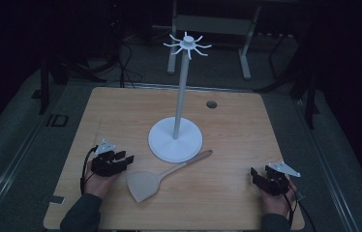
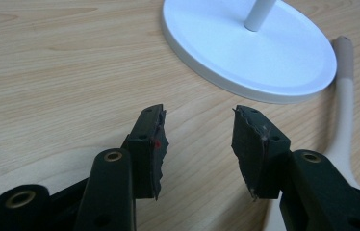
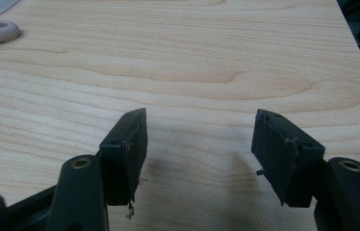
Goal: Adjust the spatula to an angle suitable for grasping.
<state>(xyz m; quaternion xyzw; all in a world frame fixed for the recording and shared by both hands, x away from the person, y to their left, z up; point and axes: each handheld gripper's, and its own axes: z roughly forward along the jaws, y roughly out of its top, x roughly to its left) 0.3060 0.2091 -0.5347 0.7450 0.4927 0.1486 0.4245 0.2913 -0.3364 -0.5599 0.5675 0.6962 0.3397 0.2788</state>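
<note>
Spatula [image 1: 146, 183] lies between both spread, empty grippers, left [image 1: 127, 158] and right [image 1: 255, 173], stand [image 1: 175, 140] at twelve o'clock; wooden table [image 1: 227, 125], dark room.

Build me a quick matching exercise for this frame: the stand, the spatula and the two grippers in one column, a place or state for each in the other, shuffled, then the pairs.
Column one:
1. white stand
2. beige spatula
3. left gripper
4. right gripper

Column two:
A. lies flat on the table, handle end by the round base
B. open, at the table's right near corner, over bare wood
C. upright at mid-table, hooks at its top all bare
D. open, just left of the flat blade

Pairs: 1-C, 2-A, 3-D, 4-B
</note>
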